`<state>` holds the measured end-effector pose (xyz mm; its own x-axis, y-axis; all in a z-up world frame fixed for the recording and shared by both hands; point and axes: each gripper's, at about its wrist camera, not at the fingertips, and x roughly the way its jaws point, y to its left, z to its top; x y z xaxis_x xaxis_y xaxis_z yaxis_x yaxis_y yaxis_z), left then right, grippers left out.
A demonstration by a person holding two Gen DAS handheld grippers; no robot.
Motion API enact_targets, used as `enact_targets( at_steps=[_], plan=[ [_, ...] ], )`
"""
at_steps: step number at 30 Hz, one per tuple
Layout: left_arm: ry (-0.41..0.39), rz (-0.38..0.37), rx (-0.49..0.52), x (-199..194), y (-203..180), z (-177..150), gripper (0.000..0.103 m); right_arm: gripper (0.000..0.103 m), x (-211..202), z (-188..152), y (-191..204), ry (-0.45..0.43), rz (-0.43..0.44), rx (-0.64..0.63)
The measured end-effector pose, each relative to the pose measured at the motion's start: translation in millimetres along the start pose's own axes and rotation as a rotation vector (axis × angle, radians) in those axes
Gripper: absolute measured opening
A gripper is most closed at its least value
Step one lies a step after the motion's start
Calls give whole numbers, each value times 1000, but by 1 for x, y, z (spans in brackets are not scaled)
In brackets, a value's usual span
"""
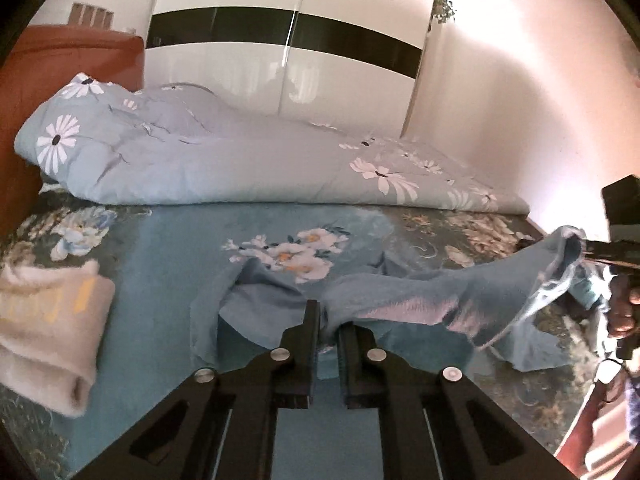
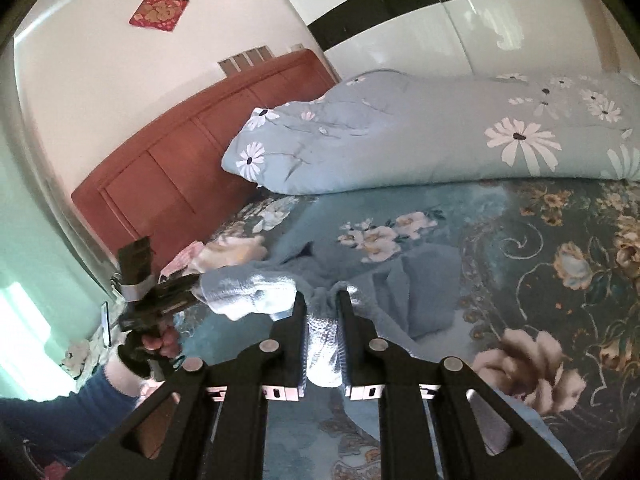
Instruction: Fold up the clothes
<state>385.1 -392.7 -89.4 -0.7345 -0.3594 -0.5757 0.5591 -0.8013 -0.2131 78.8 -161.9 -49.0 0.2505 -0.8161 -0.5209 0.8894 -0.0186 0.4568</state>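
Blue garment point(image 1: 400, 292) stretches lengthwise between left tool point(image 1: 329, 320) and right tool point(image 2: 322, 300), both clamped on it.

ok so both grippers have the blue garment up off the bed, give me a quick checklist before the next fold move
1. Left gripper pinching the blue garment: ok, fabric sits between its closed fingers.
2. Right gripper pinching the same garment: ok.
3. Cloth spread flat between the grips: not ok, it sags and bunches.
4. Bed sheet ahead free for laying down: ok.
5. Folded beige towel clear of the garment: ok, apart at left.
6. Which edge or hem is held: cannot tell.
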Motion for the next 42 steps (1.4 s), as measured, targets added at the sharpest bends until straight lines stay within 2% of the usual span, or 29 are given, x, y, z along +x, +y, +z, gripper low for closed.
enact_targets(
  at_steps=[3, 8, 11, 16, 19, 24, 28, 30, 34, 37, 38, 40, 42],
  plan=[
    [49, 20, 11, 14, 0, -10, 9, 14, 22, -5, -20, 53, -67, 36],
    [166, 20, -17, 59, 5, -37, 9, 14, 69, -21, -64, 161, -179, 126],
    [226, 14, -42, 83, 11, -53, 9, 14, 89, -36, -89, 215, -189, 207],
    [258, 30, -24, 98, 15, -62, 12, 15, 99, -46, -99, 241, -190, 221],
    [257, 58, 49, 99, 10, -62, 13, 21, 97, -45, -96, 244, -207, 191],
    [244, 144, 239, 98, -3, -65, 30, 30, 91, -53, -86, 269, -240, 104],
    [268, 188, 320, 106, -1, -73, 35, 42, 92, -61, -82, 290, -275, 51],
    [271, 209, 349, 108, -1, -76, 36, 44, 94, -64, -83, 287, -277, 51],
    [247, 247, 368, 108, -6, -76, 33, 44, 103, -67, -85, 282, -288, 76],
    [234, 243, 316, 103, -4, -70, 16, 44, 104, -66, -88, 260, -290, 121],
    [224, 246, 286, 100, -1, -66, 14, 42, 102, -65, -88, 246, -283, 142],
    [196, 239, 215, 91, 4, -56, 8, 12, 97, -62, -89, 214, -260, 190],
    [160, 236, 155, 79, 8, -46, 6, 10, 90, -56, -86, 179, -252, 228]
  ],
)
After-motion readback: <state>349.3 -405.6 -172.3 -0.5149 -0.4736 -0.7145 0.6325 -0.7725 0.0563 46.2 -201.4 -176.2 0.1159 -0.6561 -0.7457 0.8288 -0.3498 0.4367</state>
